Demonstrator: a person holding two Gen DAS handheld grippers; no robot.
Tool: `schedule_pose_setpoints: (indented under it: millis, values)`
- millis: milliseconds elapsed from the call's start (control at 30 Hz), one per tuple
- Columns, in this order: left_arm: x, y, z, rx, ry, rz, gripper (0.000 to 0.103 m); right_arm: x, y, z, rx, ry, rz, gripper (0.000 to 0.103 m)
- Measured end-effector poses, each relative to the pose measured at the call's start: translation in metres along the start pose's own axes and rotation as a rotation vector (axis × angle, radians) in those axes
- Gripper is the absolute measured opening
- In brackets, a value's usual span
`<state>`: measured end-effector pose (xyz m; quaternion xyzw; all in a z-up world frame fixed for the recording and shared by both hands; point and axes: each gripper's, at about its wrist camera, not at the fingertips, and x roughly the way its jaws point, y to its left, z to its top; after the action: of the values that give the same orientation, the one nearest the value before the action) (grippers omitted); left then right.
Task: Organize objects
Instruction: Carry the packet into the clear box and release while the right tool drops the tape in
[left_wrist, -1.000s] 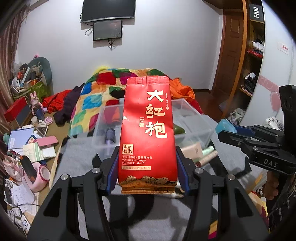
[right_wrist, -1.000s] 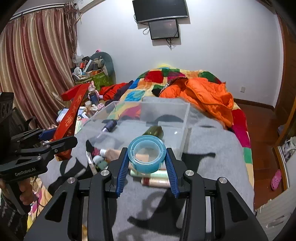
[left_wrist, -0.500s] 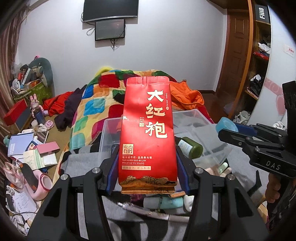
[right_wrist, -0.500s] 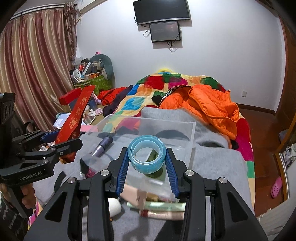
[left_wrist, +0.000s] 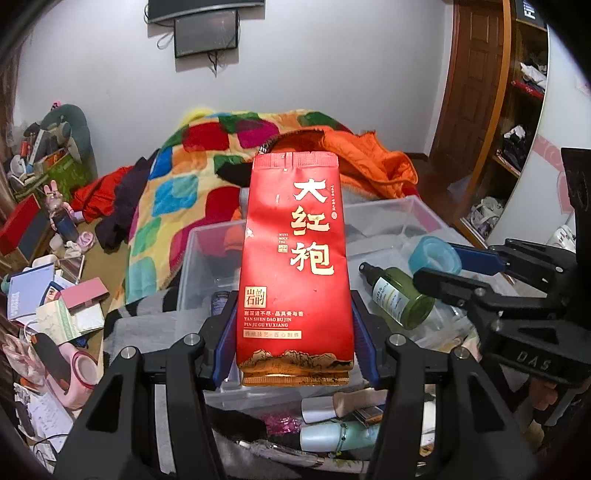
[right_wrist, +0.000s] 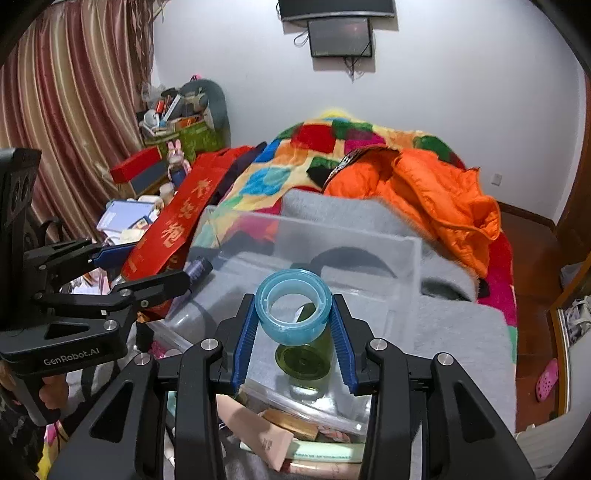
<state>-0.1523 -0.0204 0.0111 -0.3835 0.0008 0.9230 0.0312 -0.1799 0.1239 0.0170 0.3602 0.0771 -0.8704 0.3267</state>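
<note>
The fingers (left_wrist: 364, 347) of the left gripper (left_wrist: 294, 350) are clamped on the lower edges of a red tea packet (left_wrist: 294, 266), which is held upright between them with its foot level with the pads and most of its length standing free above. The fingers (right_wrist: 338, 343) of the right gripper (right_wrist: 293, 345) are closed on a blue tape roll (right_wrist: 293, 306), gripped across its rim at the fingertips. Both loads are carried over a clear plastic bin (left_wrist: 207, 236) that lies just ahead of and below the fingers; a green spray bottle (right_wrist: 303, 360) lies in it directly under the tape roll, and a dark small bottle (right_wrist: 199, 267) is seen beside the packet's foot in the right view. In front of the bin, nearer than the fingertips, loose tubes and cosmetics (left_wrist: 332, 434) are scattered on a grey blanket (right_wrist: 461, 343). Several risks are judged likely. The packet is pinched only low down, so it could be tipped or slid out if swung quickly, and its tall top blocks the left camera's sight of the bin floor. The roll, being round and smooth, could be squeezed out of the pads, or be dropped onto the spray bottle and bounce. With the two grippers close together over the same bin, a collision between them could be caused by a simultaneous lowering.
</note>
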Motion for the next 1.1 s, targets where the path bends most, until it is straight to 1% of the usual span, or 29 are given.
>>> schedule_pose_setpoints:
  millis: [100,300,567,800,967,1100]
  values:
    - [0.008,0.001,0.000,0.004,0.017,0.004,0.054,0.010,0.001,-0.001,-0.004,0.025,0.007,0.036]
    - [0.021,0.004,0.001,-0.010,0.052,-0.015,0.054,0.021,0.003,-0.003,0.001,0.052,0.010,0.036]
    - [0.037,0.004,-0.005,-0.016,0.096,-0.017,0.054,0.032,0.007,-0.004,0.001,0.085,-0.003,0.036]
    - [0.034,0.007,-0.008,-0.030,0.100,-0.031,0.054,0.036,0.008,-0.006,0.001,0.096,-0.005,0.036]
    - [0.021,0.006,-0.007,-0.023,0.077,-0.029,0.065,0.030,0.008,-0.007,0.008,0.096,0.006,0.037]
    - [0.002,0.006,-0.006,-0.027,0.043,-0.040,0.070,0.016,0.005,-0.008,0.021,0.067,0.012,0.040]
